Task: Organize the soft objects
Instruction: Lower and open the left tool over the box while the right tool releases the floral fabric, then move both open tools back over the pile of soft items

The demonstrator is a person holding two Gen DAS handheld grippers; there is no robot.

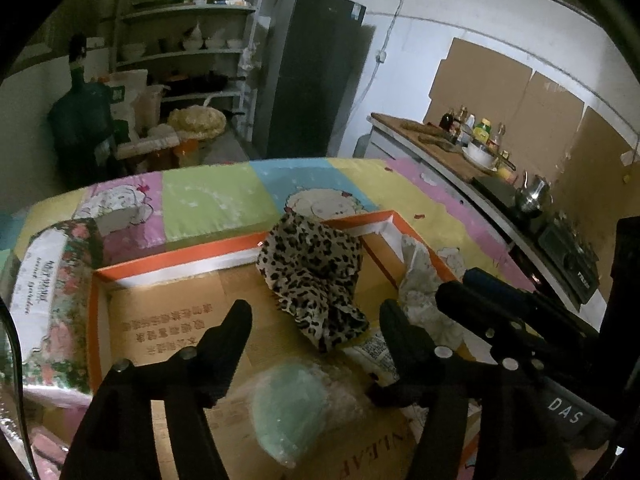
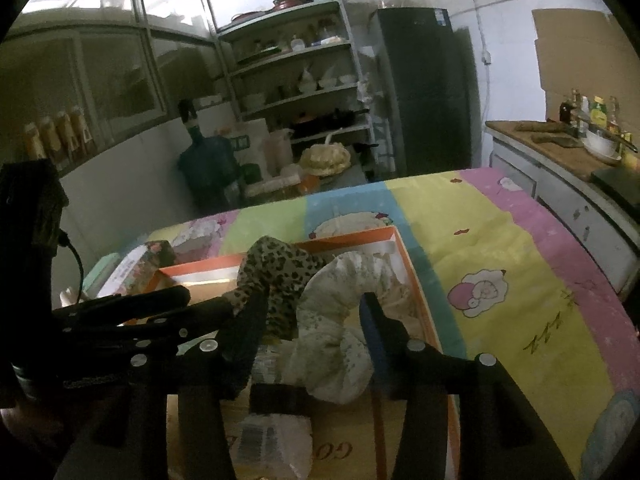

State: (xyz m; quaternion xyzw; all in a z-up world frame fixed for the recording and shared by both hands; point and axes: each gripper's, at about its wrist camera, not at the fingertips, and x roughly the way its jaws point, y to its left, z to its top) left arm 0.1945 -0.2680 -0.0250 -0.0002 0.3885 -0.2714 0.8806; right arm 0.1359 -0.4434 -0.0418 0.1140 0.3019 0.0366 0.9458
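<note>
Jaws agape — cloths (image 1: 316, 276) inside box (image 1: 240, 248)

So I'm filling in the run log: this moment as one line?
left hand-held gripper: open, empty | right hand-held gripper: open around white cloth | leopard cloth, white cloth: in orange box

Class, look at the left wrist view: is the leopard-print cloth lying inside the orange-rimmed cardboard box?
Yes, the leopard-print cloth sits heaped inside the cardboard box, against its far orange wall.
</note>
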